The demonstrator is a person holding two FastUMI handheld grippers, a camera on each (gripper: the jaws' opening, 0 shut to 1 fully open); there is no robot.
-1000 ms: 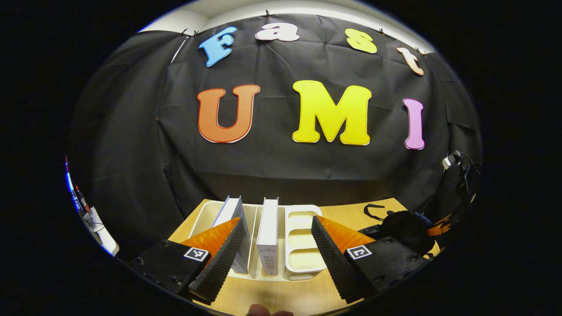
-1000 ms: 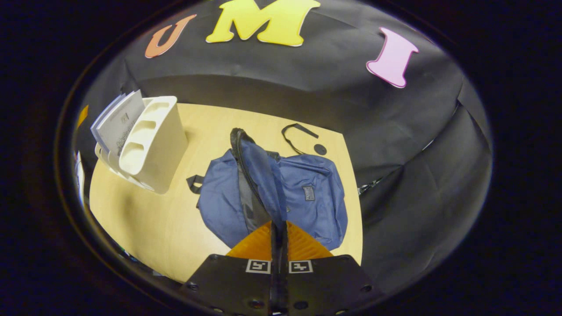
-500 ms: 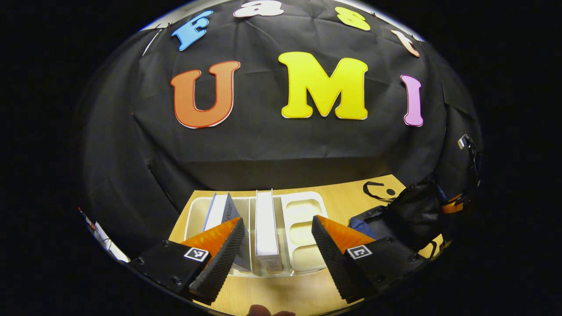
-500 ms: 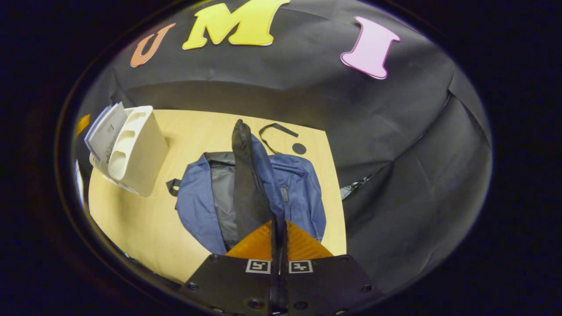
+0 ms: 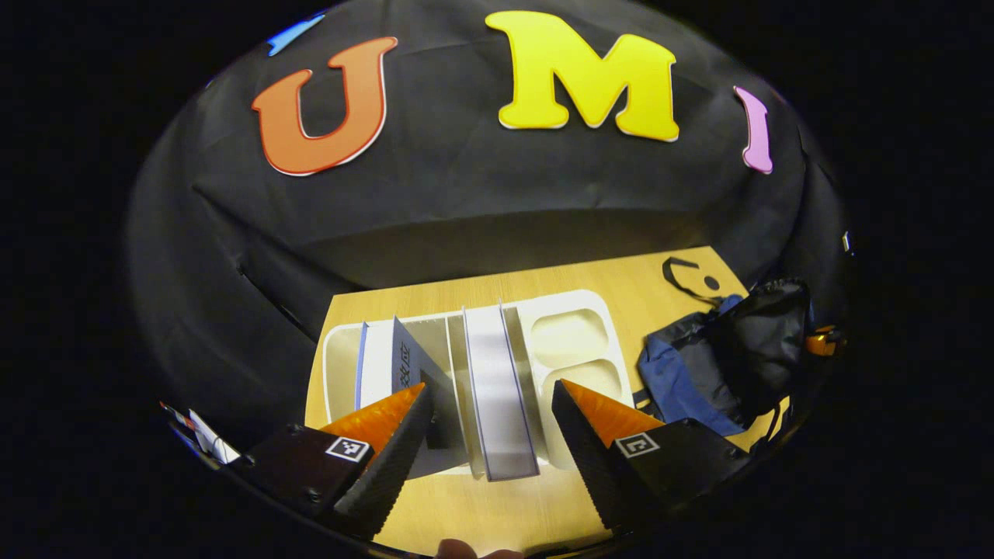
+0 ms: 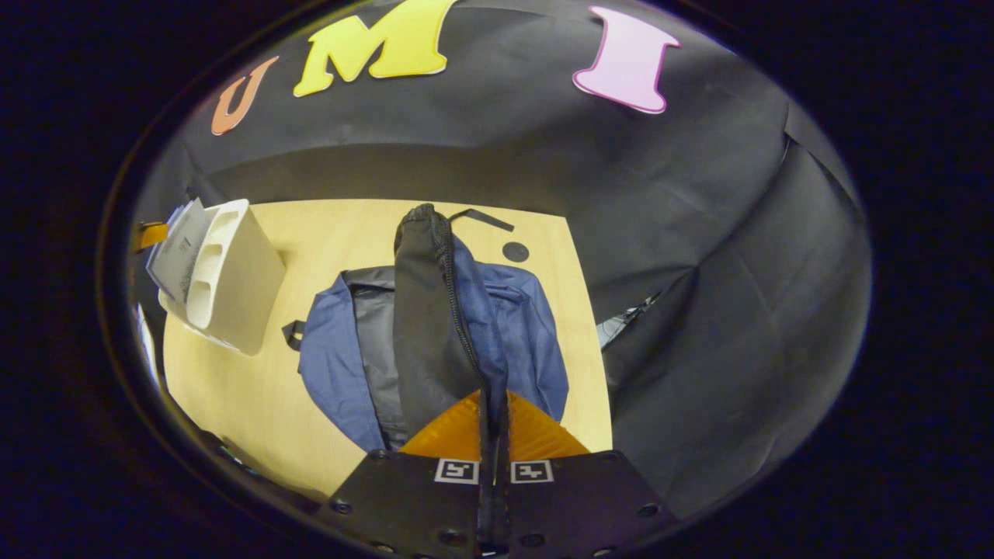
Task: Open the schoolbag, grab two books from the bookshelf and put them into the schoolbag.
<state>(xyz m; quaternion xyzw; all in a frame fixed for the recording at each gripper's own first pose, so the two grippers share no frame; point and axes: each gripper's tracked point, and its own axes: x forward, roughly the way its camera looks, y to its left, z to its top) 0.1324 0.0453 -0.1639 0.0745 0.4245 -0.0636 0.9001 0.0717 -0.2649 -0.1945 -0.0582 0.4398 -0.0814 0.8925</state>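
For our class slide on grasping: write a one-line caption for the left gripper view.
Open left claw above an upright book in the white bookshelf, schoolbag alongside.

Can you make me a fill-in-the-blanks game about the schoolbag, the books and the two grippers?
1. The right hand-held gripper is shut on the flap of the ____, holding it up.
2. The left hand-held gripper is ____, with its fingers on either side of a book.
3. The books stand in the white ____ on the wooden table.
4. The number of books in it is ____.

Missing words: schoolbag; open; bookshelf; two
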